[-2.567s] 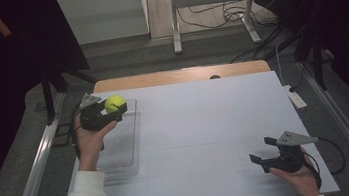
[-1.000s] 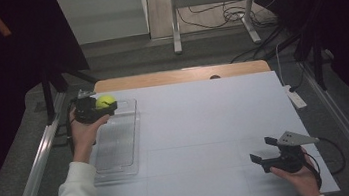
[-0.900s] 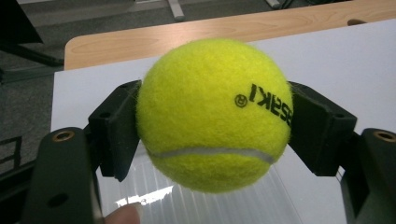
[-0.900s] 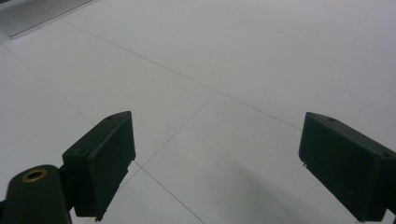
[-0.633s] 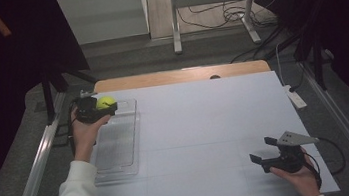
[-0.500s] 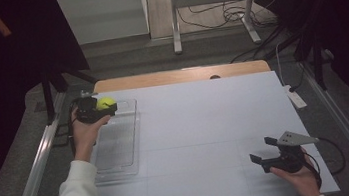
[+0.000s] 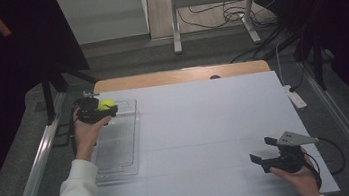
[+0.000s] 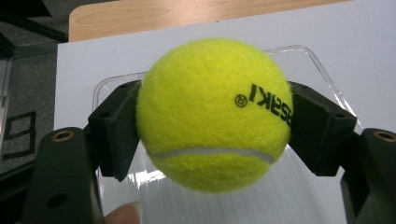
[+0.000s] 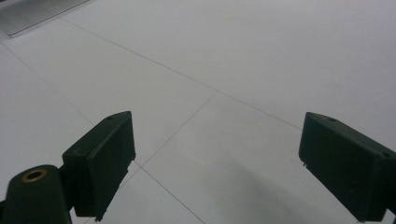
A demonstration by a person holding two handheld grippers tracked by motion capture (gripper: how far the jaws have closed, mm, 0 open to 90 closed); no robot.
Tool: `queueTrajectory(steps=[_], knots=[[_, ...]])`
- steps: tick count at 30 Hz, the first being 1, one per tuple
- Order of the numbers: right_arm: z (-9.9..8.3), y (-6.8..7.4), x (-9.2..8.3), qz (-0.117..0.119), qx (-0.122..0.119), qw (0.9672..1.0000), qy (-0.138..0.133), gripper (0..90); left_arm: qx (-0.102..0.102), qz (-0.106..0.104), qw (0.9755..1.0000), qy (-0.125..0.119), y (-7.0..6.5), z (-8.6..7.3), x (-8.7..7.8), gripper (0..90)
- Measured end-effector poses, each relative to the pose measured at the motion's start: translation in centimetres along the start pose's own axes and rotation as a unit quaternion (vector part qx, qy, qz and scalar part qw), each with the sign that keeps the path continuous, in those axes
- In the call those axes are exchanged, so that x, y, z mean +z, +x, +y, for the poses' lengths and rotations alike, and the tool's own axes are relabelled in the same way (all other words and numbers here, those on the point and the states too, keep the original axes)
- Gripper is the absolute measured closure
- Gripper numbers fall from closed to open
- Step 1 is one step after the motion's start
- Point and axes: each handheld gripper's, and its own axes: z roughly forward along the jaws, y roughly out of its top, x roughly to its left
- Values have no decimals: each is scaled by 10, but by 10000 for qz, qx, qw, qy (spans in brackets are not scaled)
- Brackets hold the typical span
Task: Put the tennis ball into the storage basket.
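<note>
I have the white table (image 7: 206,124) ahead of me, and I place everything against the clear tray (image 7: 117,140) that lies along its left side. My left gripper (image 7: 94,111) hangs over the tray's far end, jaws clamped on the ball (image 7: 108,104). In the left gripper view the ball (image 8: 212,114) sits squarely between the two black pads, one pressing each flank, with the tray (image 8: 322,70) under and behind it. My right gripper (image 7: 275,155) sits well to the right of the tray, at the table's near edge, jaws spread wide with nothing between them and bare table beneath.

My worries, as I judge them: the ball is round and fuzzy, held only at two small patches, so a jolt or any slackening of the squeeze could let it slide out early. If I let go from this height it may bounce on the hard plastic and hop over the tray's low rim onto the table or off its far-left corner. The tray is light, too, and a knock from the jaws could shove it.

Against the oldest frame, the left gripper and ball have moved toward the tray's far-left corner; the right gripper is where it was.
</note>
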Motion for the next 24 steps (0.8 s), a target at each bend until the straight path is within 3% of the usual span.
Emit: queueTrajectory(steps=[24], knots=[[0,0,0,-13,3,10000,21,109,107,202,9984,510,1,-3,21,259]])
